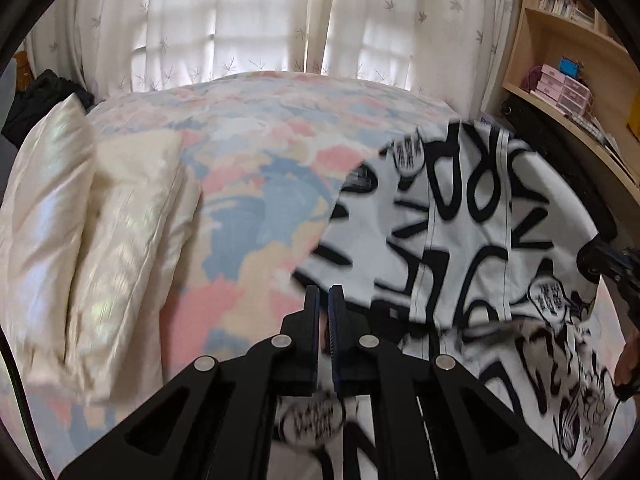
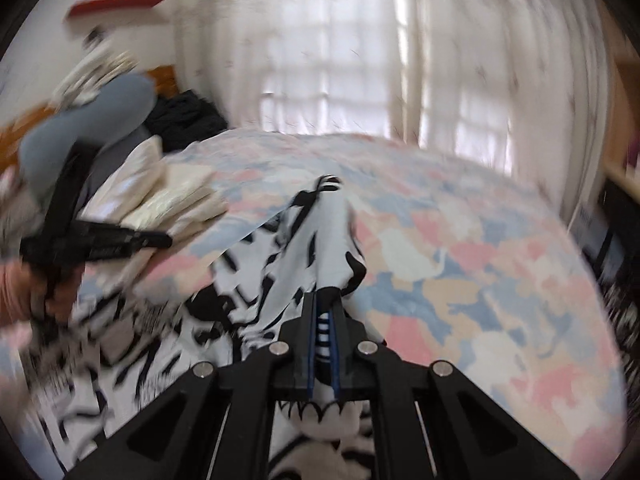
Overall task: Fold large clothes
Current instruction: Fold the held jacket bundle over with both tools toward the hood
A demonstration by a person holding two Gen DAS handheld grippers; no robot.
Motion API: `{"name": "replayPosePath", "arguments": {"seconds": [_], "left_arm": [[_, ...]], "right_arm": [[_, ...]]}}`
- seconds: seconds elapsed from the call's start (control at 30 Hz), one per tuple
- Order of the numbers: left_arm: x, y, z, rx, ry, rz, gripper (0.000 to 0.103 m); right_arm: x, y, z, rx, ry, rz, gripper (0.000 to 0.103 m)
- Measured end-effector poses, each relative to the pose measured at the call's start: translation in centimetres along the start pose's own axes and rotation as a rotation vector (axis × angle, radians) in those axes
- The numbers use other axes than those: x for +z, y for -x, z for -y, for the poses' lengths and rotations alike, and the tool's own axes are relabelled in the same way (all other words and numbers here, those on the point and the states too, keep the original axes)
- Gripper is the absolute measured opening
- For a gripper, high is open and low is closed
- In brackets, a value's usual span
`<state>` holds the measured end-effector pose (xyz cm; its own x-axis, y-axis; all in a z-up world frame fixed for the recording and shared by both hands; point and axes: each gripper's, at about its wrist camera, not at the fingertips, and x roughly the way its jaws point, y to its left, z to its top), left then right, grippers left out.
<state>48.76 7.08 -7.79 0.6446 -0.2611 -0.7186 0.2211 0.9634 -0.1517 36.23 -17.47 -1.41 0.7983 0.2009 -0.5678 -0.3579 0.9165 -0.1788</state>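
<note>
A white garment [image 1: 472, 232] with bold black lettering hangs lifted, rumpled, above the bed.

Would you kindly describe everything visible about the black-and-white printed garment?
The garment is white cloth with bold black lettering and comic speech bubbles, showing stitched seams. It is partly lifted above the pastel patchwork bedspread, hanging in folds. The left gripper and right gripper are each shut on its fabric.
</note>
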Motion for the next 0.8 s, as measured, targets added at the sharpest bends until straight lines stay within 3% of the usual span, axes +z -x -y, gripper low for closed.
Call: {"name": "replayPosePath", "arguments": {"seconds": [0.17,0.3,0.43,0.5,0.57,0.67,0.7,0.77,0.8], "left_arm": [[-2.7,1.4,-0.2,-0.016,0.006,-0.026,0.003],[-4.0,2.5,0.0,-0.011,-0.024,-0.051,0.003],[-4.1,2.6,0.3,0.0,-0.045,-0.075,0.006],[-3.5,2.1,0.4,-0.003,-0.045,-0.087,0.013],[-2.8,1.4,0.5,-0.001,-0.051,-0.084,0.027],[-0.9,-0.2,0.9,0.021,-0.08,-0.091,0.034],[-0.2,-0.9,1.1,0.03,-0.088,-0.095,0.038],[1.1,-2.3,1.3,0.051,-0.092,-0.1,0.06],[2.0,-3.1,1.4,0.062,-0.092,-0.099,0.064]], "right_arm": [[-1.8,3.2,-5.4,-0.056,0.247,0.01,0.0],[-4.0,4.6,-7.6,-0.022,0.291,-0.029,0.0],[-4.0,3.4,-5.3,-0.001,0.109,-0.091,0.0],[-3.3,2.3,-3.3,0.002,0.006,-0.117,0.0],[-2.4,1.1,-1.6,-0.003,-0.071,-0.134,0.0],[-0.9,-1.4,1.5,0.0,-0.191,-0.166,0.001],[-0.3,-2.7,2.8,0.0,-0.233,-0.188,0.004],[0.4,-4.8,4.8,-0.012,-0.299,-0.223,0.017],[0.6,-6.0,5.9,-0.018,-0.33,-0.243,0.035]]}}
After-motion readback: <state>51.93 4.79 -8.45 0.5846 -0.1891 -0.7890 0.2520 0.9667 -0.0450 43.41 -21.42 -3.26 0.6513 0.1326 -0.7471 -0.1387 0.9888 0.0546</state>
